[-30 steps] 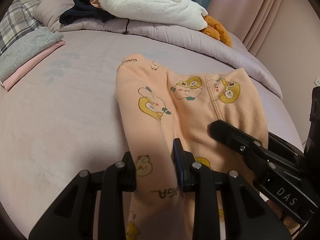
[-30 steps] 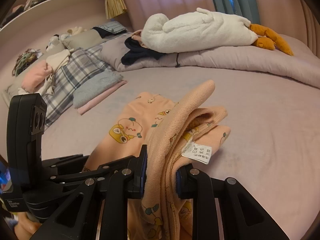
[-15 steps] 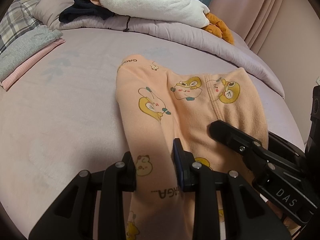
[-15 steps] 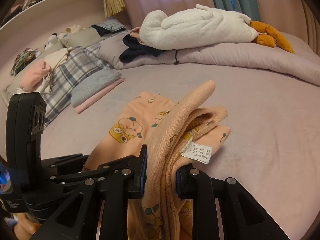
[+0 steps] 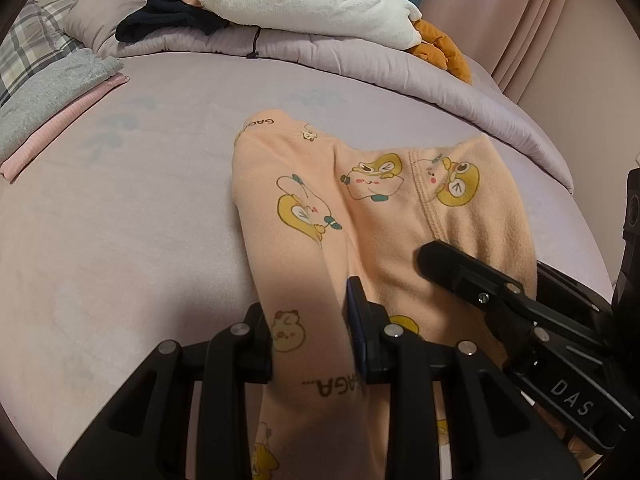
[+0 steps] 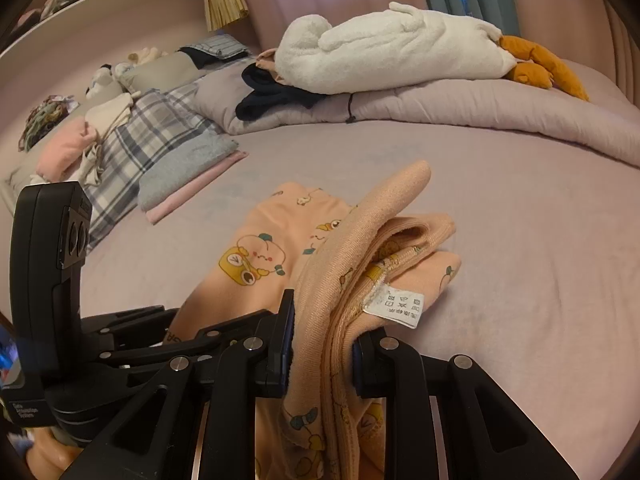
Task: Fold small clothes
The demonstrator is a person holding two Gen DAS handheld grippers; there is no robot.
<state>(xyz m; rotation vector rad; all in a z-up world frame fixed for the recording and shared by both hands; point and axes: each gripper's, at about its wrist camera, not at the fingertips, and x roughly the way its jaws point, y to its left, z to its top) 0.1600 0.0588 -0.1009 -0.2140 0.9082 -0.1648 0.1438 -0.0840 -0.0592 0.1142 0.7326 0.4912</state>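
- My left tongs (image 5: 310,334) are clamped on a strip of the peach pyjama piece (image 5: 360,216), the fabric pinched between both pads, with some "GAGA" lettering showing right at the pinch.
- My right tongs (image 6: 322,354) are clamped too, on a thick bunched edge of the same garment, several layers squeezed between the pads. A white care label (image 6: 394,306) sticks out just past the right-hand pad.
- In the left wrist view the right tongs come in from the lower right, lying over the garment close beside the left ones. In the right wrist view the left tool's black body (image 6: 52,240) stands at the left edge.
- The pyjama piece is on the bed (image 5: 120,220), roughly in the middle of the mattress. The far part lies flat on the lilac sheet with yellow cartoon critters facing up; the near part is lifted up into both tongs. From the right side I can see one ribbed edge curling up and over the folded layers.
- Further out, off to the left: a folded grey cloth (image 6: 188,172) sitting on a folded pink one (image 6: 192,196), next to a plaid pillow (image 6: 136,148).
- Along the far side of the bed there's a rolled-up lilac duvet (image 6: 480,108), with a big white plush (image 6: 392,48) with orange feet lying on it and a dark garment (image 6: 272,98) bunched beside its head.
- Pink curtains (image 5: 520,8) behind all that, and a curved shelf (image 6: 100,0) up in the left corner of the right wrist view.
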